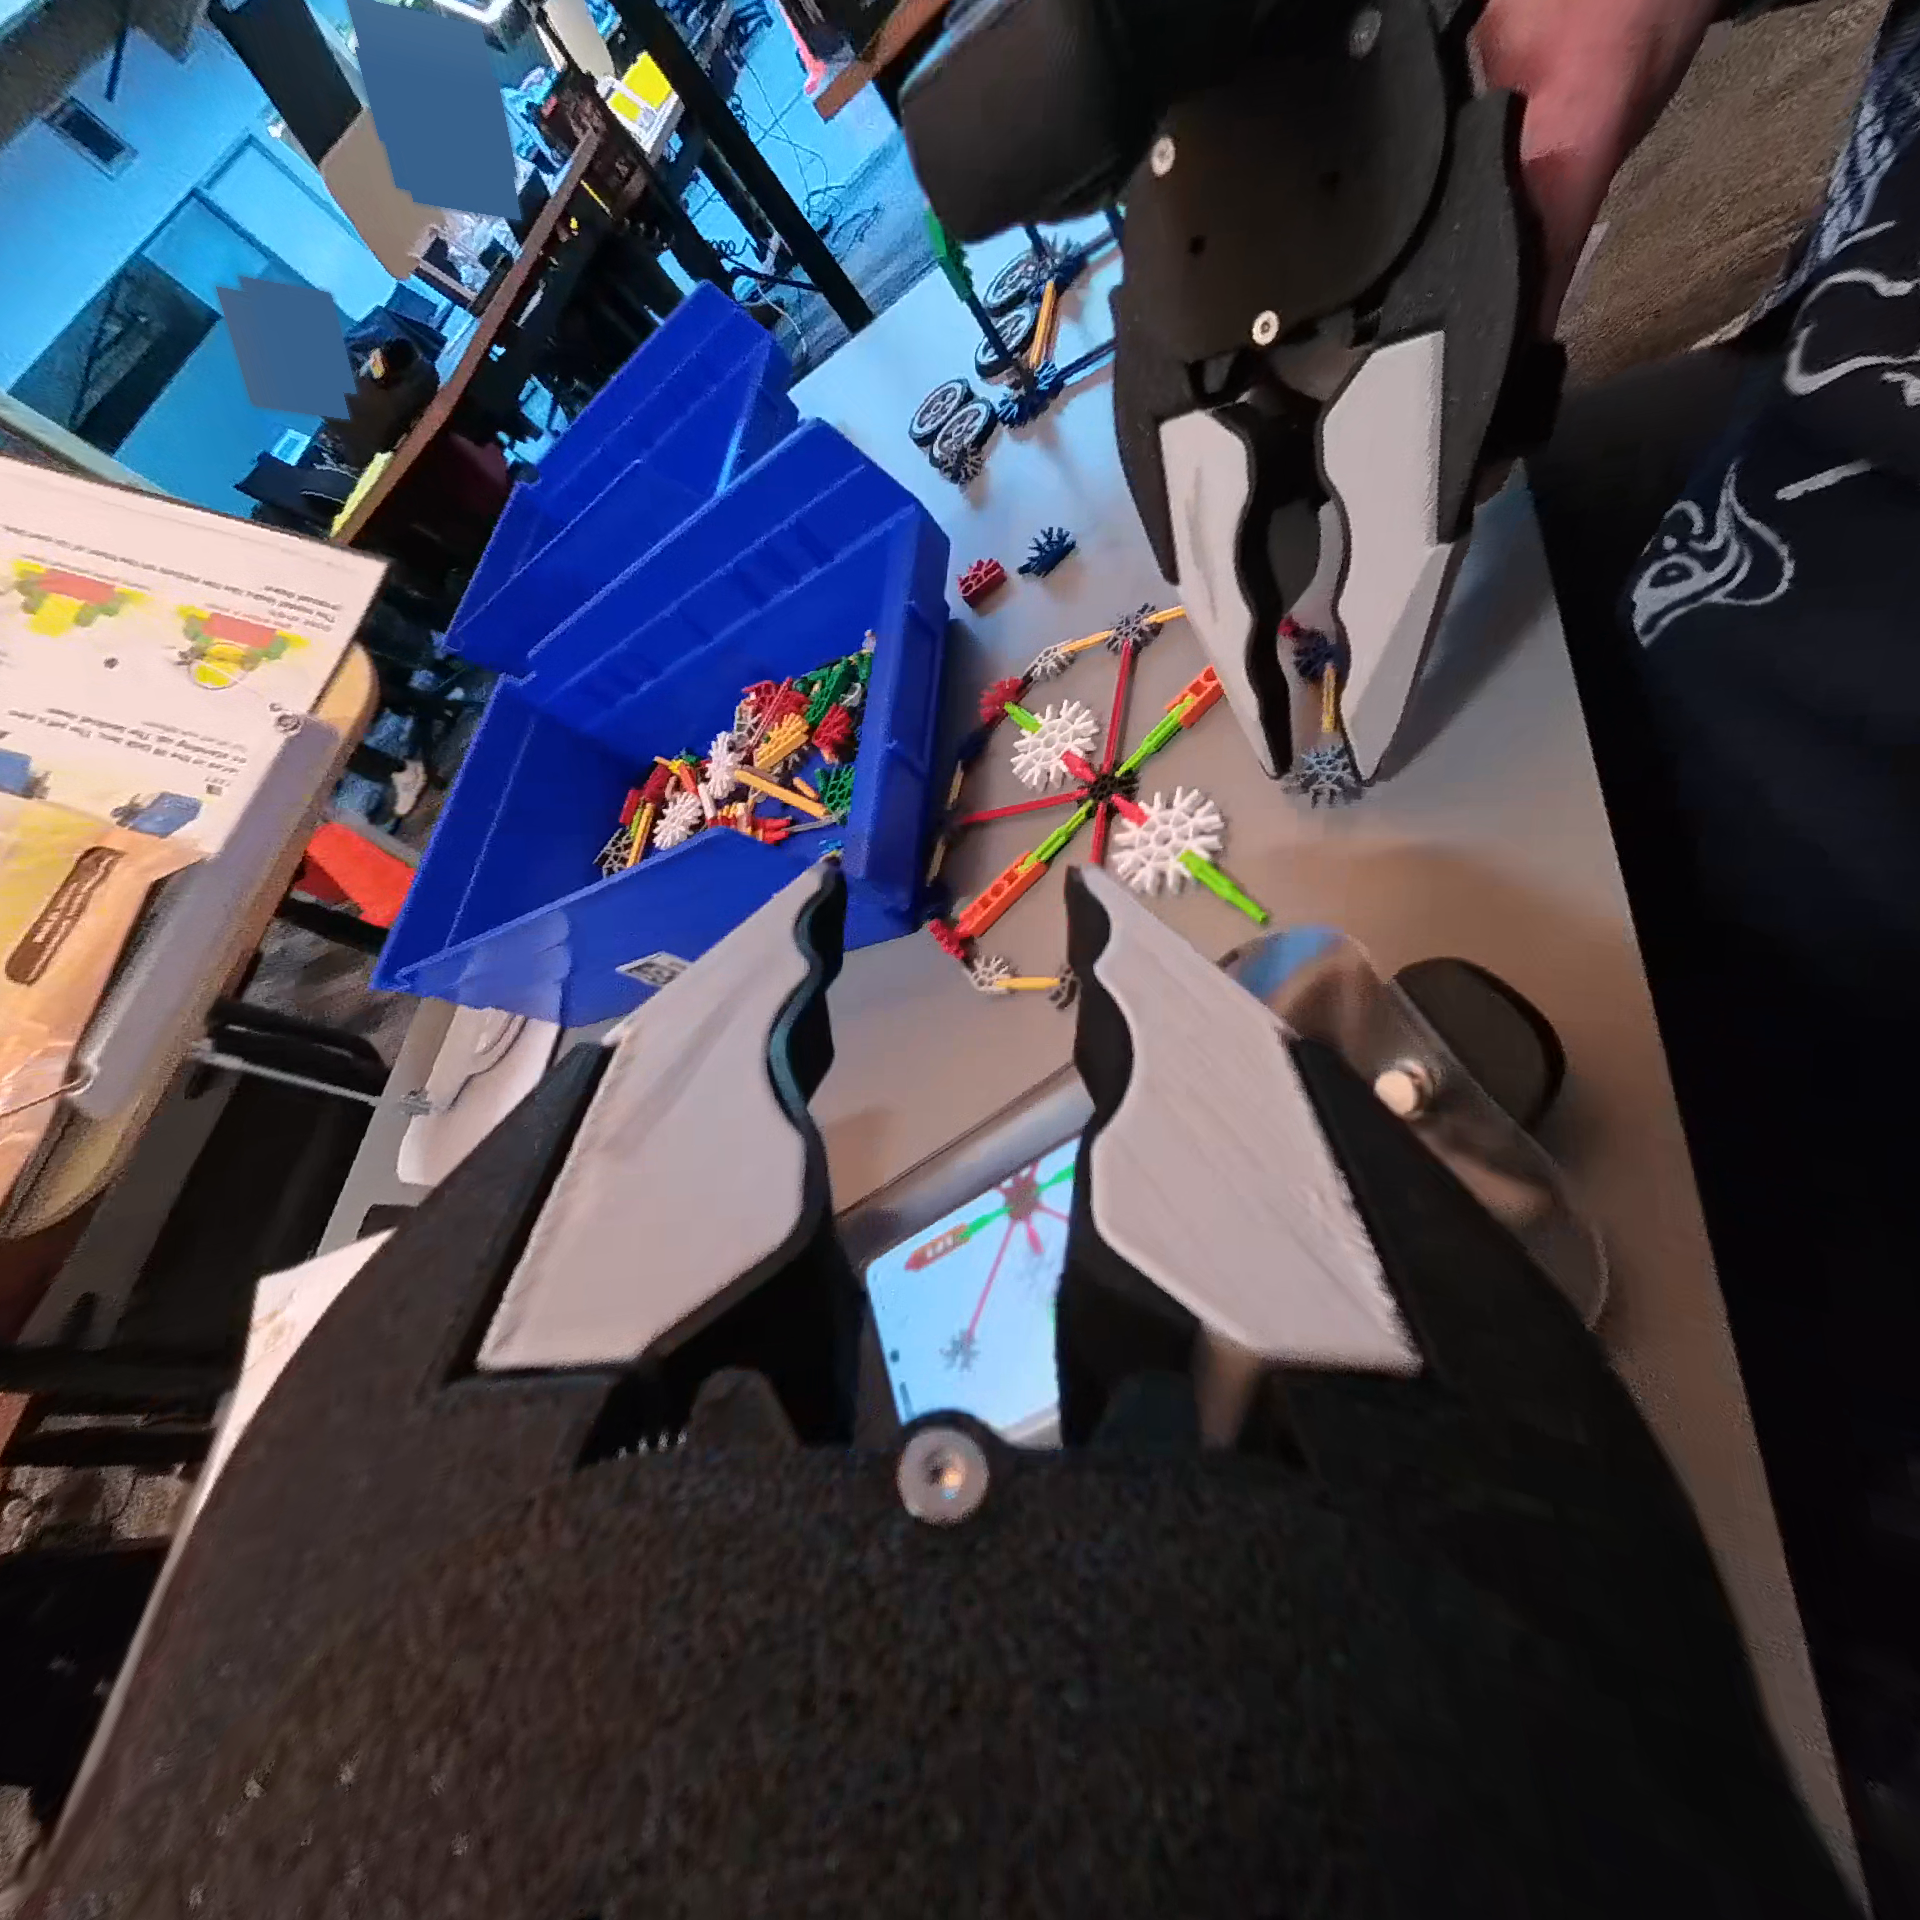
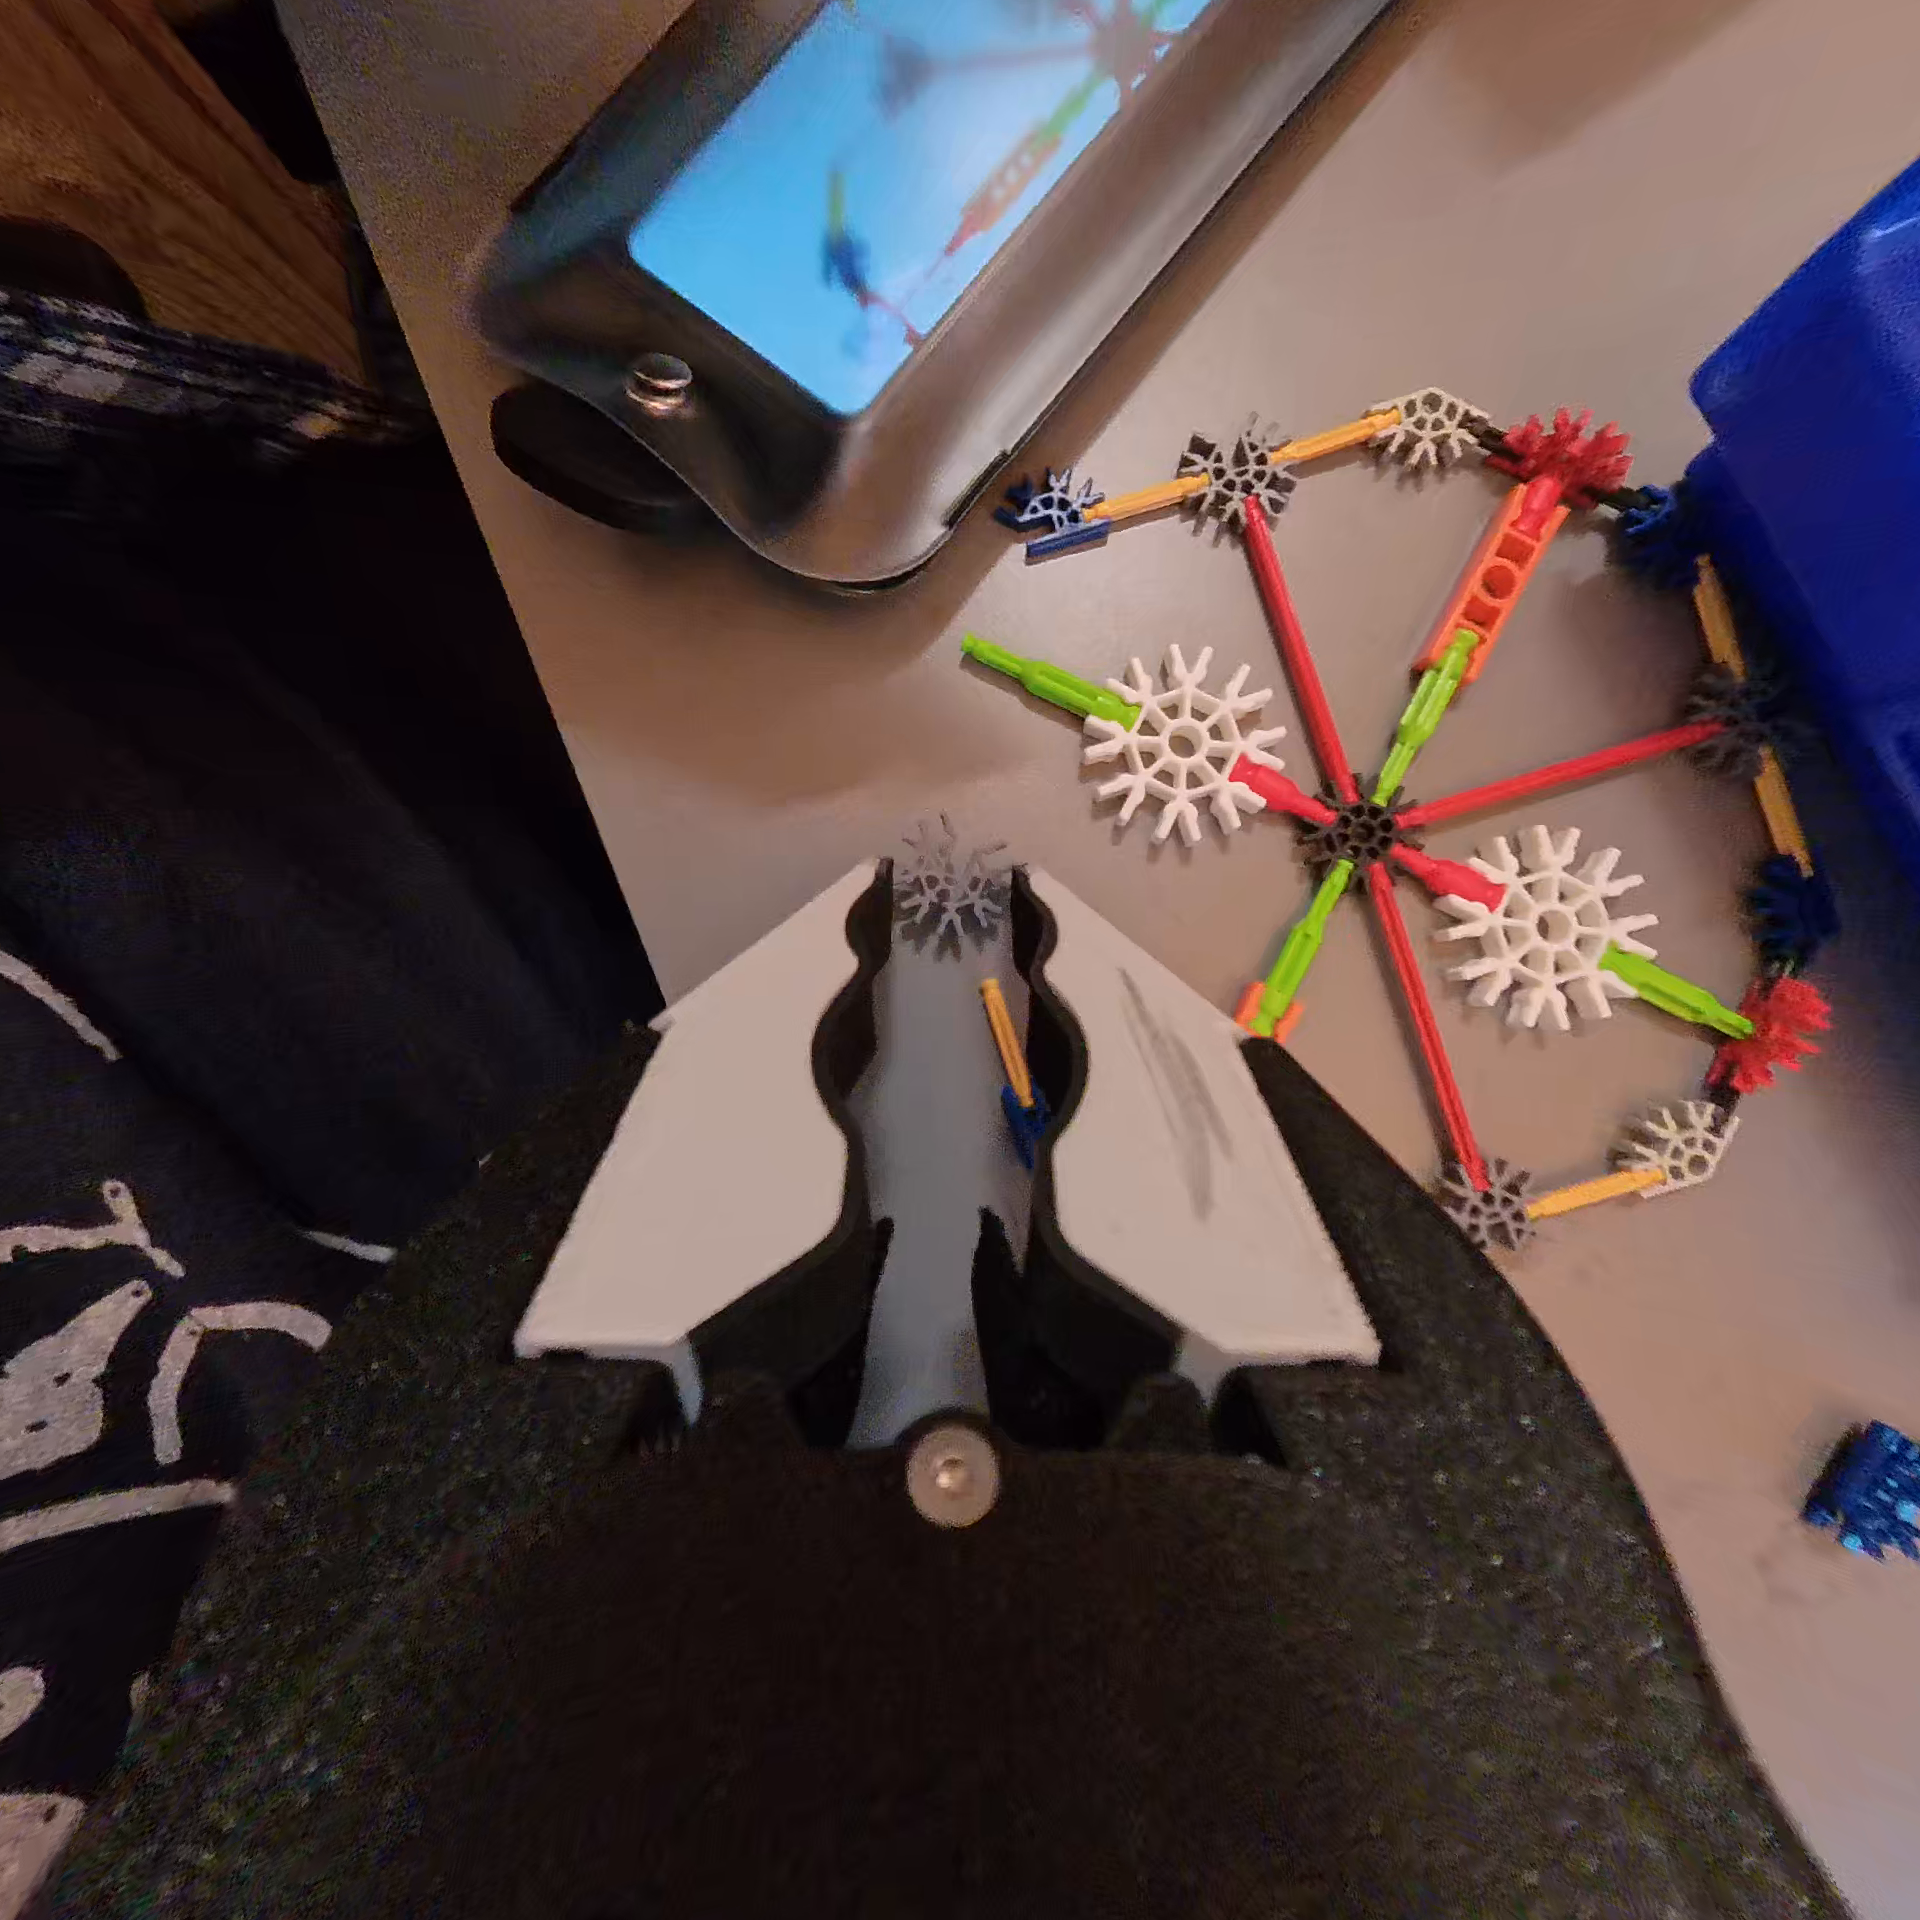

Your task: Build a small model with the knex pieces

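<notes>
My right gripper [image 2: 951, 878] is shut on a grey snowflake connector [image 2: 948, 894] at its fingertips. A short yellow rod [image 2: 1006, 1039] with a blue connector [image 2: 1023, 1117] hangs from the connector, between the fingers. The right gripper also shows in the left wrist view [image 1: 1314, 764], tips down on the grey table just right of a flat wheel of rods and connectors [image 2: 1356, 826]. My left gripper [image 1: 951, 894] is open and empty, hovering near the wheel's [image 1: 1107, 790] front edge. The wheel has a black hub, red and green spokes and two white snowflake connectors.
A blue bin [image 1: 499, 831] of loose pieces touches the wheel's left side, with a second blue bin [image 1: 644, 457] behind. A tablet [image 2: 883, 208] on a stand lies by the wheel. A wheeled model [image 1: 997, 343], small loose pieces [image 1: 982, 580] and an instruction sheet [image 1: 156, 644] are around.
</notes>
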`<act>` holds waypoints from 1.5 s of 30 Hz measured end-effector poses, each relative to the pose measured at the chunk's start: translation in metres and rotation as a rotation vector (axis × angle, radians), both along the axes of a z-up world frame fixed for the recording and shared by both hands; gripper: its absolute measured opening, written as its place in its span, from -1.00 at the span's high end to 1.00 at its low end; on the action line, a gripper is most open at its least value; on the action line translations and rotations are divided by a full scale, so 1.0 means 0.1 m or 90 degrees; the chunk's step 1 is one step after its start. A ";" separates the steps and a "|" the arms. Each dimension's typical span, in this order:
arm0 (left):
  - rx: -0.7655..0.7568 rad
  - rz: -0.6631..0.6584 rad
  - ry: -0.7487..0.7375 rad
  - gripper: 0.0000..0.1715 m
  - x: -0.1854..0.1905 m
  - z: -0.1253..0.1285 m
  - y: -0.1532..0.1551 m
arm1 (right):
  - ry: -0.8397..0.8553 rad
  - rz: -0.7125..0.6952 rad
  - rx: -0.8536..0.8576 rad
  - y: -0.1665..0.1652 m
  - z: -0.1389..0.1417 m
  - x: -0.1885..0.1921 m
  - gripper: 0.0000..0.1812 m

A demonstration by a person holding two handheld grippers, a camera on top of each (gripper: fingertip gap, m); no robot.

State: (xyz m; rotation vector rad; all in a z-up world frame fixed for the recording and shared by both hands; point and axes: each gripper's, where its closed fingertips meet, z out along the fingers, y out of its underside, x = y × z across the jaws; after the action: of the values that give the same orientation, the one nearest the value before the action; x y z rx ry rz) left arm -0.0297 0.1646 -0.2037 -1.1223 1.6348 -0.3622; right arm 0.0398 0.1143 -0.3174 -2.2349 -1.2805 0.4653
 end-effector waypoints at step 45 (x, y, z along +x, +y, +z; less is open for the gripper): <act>-0.094 -0.105 0.052 0.53 0.21 -0.36 -0.51 | -0.010 0.007 -0.009 -0.06 0.06 0.03 0.71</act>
State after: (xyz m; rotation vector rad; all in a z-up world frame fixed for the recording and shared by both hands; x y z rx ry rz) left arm -0.0088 0.1133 -0.2402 -1.1268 1.8017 -0.5582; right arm 0.0426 0.1081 -0.3119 -2.2487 -1.3026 0.4635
